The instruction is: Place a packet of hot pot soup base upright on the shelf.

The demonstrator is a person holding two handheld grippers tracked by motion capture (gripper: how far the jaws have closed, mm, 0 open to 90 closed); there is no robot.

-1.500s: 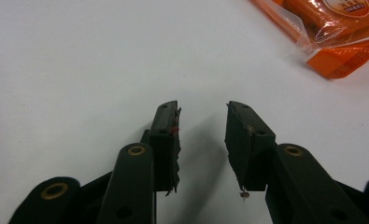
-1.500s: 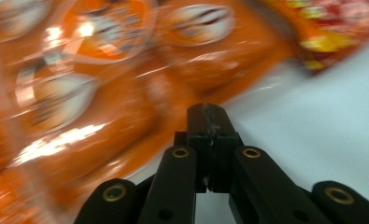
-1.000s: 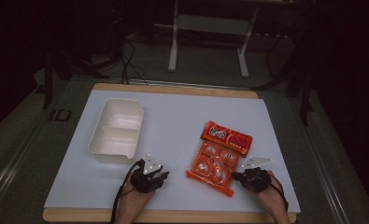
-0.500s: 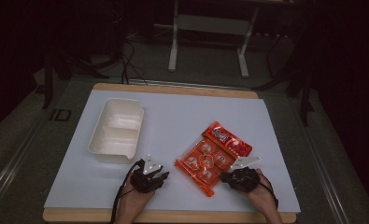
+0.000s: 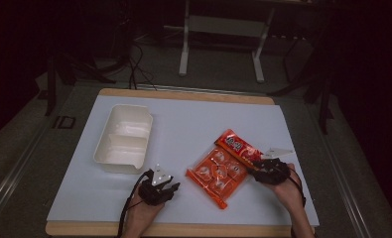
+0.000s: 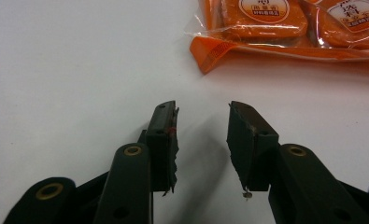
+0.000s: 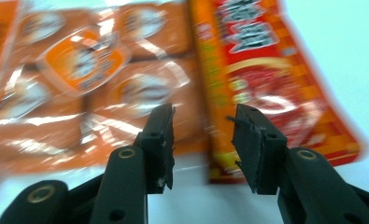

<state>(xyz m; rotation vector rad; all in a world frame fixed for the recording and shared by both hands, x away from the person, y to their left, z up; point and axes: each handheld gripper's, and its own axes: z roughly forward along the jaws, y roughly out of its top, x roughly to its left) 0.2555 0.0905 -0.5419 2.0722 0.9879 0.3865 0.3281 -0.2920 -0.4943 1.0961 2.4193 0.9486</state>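
Two hand-held grippers work low over a white table seen from above. The left gripper, at the 6 o'clock edge, has its jaws apart with bare tabletop between them; in the left gripper view, a corner of an orange snack packet lies toward 1 o'clock, clear of the jaw tips. The right gripper, near 4 o'clock, also has its jaws spread, nothing between them. Its own view, blurred, looks onto the packet's red header and the orange wrapped pieces just past the jaw tips; contact cannot be judged. From above, the packet lies tilted between the two grippers. A white two-compartment container sits empty toward 9 o'clock, well apart.
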